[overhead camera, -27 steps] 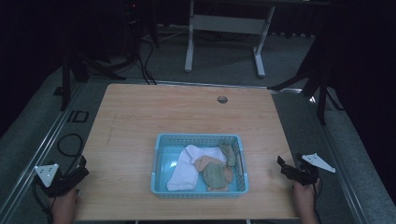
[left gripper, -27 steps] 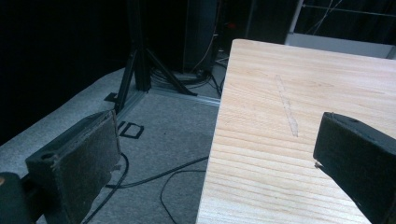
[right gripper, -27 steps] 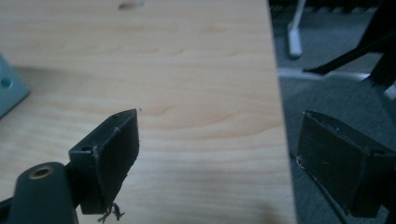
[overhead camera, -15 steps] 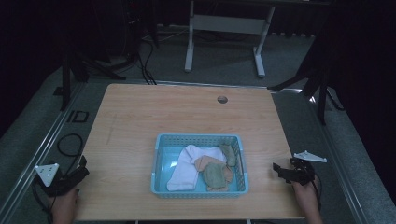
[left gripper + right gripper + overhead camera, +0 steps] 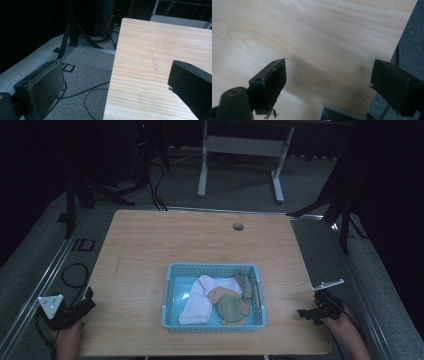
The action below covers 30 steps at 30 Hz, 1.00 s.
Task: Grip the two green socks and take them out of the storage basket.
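1. Near the table's front edge, slightly right of centre, a blue basket is seen; a white cloth, a green cloth and an orange cloth are piled inside it.
2. Well to the right of the basket, the right gripper is held over the table's front right corner, apart from the basket.
3. Its jaws are spread wide in the right gripper view; nothing is gripped, and bare wood is seen between them.
4. At the front left corner, the left gripper is held at the table's edge, far from the basket.
5. Its jaws are likewise wide apart, with nothing between them; one is seen over the floor, the other over the wooden table.
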{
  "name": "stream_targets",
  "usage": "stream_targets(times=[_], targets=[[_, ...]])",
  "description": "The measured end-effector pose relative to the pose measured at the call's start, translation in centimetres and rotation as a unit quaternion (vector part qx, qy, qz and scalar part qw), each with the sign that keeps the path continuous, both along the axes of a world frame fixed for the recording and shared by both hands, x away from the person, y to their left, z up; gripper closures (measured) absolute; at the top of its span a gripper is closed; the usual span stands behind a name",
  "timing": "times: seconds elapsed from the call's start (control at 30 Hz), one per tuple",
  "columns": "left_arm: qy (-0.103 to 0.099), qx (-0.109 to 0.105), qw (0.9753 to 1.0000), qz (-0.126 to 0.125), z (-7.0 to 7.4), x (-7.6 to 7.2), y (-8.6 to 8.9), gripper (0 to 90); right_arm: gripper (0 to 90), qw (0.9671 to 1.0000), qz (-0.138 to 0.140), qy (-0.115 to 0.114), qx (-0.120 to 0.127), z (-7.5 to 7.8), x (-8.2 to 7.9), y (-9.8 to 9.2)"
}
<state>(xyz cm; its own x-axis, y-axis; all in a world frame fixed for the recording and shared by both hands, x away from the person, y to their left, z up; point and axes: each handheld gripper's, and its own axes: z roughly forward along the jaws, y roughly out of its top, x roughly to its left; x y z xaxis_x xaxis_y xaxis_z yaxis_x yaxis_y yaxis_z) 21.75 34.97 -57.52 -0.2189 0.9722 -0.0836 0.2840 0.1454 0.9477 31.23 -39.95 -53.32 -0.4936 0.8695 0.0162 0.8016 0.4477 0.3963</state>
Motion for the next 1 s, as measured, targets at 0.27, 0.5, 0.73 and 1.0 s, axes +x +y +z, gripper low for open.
stream_targets(times=[0.27, 0.5, 0.73, 1.0], targets=[[0.002, -0.001, 1.0000, -0.002, 0.0, 0.0, 0.0, 0.7, 13.5, 0.9971, 0.044, 0.049, -0.038, 0.7, -0.3, 0.2], [0.004, 0.001, 1.0000, -0.003, 0.0, 0.1, 0.0, 0.7, 13.4, 0.9785, 0.145, 0.135, -0.057, 1.2, -0.6, 1.3], [0.008, 0.000, 0.9999, -0.007, 0.0, 0.1, 0.0, 0.7, 13.4, 0.9562, 0.218, 0.172, -0.092, 0.9, -0.4, 3.1], [0.008, -0.002, 0.9999, -0.008, 0.0, 0.1, 0.0, 0.7, 14.5, 0.9389, 0.272, 0.178, -0.113, 1.0, 0.1, 4.9]])
